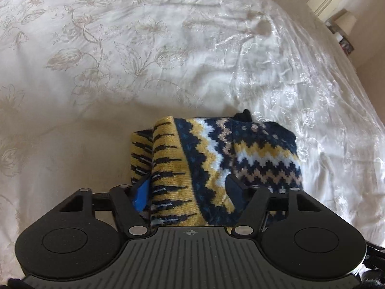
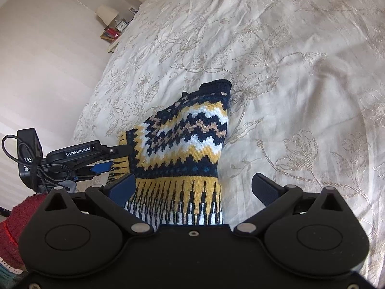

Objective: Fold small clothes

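jaws of the left gripper point(image 1: 189, 189) clamp the yellow-striped edge of the knitted garment point(image 1: 216, 154), already doubled over on the bed point(image 1: 96, 72), while the right gripper point(image 2: 192, 189) stands wide open around its hem, gripping nothing, so i judge the fold nearly finished.

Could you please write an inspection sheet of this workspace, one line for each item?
Surface: bedspread, white with a flower pattern, creased.
Job's things: one knitted garment, navy, yellow and white zigzags, lying folded on the bedspread.
Clutter: red cloth at the lower left of the right wrist view.
Grippers: left gripper has a fold of the garment between its fingers, pressed by both; right gripper is wide open over the garment's striped hem, not gripping.
Cables: black cable looped at the back of the left gripper.
Surroundings: bedside table with a lamp and a small clock; pale wall.
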Available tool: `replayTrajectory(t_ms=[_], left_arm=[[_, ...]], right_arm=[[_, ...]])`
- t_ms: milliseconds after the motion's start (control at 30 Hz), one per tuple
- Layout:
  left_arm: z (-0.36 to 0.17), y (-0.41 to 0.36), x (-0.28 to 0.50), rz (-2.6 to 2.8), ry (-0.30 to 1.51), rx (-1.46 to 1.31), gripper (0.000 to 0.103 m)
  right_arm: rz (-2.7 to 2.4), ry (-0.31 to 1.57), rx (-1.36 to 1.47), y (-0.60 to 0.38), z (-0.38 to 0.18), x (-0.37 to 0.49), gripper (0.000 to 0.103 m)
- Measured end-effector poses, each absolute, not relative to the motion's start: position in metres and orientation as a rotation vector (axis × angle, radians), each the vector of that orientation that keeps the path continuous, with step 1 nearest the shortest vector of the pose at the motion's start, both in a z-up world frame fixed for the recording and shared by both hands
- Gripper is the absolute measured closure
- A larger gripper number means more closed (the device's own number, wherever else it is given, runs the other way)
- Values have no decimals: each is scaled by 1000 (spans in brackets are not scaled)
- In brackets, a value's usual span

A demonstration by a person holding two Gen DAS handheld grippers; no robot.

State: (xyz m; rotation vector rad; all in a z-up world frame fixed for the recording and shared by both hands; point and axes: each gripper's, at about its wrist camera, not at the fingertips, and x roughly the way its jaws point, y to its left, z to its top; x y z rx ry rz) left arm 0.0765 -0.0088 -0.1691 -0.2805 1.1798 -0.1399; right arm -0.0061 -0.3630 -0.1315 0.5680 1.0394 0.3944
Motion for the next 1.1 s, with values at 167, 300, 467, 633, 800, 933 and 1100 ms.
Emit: replayTrajectory(t_ms=[167,300,467,633,800,933,1100], left_arm=[[-178,7,72,-125,1180,-350,87],[-173,23,54,-94,1134,-317,89],[-181,35,49,-103,1144,-304,89],[-187,32,54,-129,1156,-263,87],[-192,31,55,-126,1157,-209,75],[-165,27,46,-149,1064,-93,75],[-140,20,20,-246,965,28,73]], right_arm=[[384,1034,514,-351,-127,1,0],[394,1037,476,-338,-126,10,0],[333,1038,442,-325,-135,32,0],[202,1129,348,-311,-165,63,0],[168,1198,191,-291,-189,77,0],[159,1155,195,-291,-172,72,1],[192,1044,208,-297,-139,39,1]])
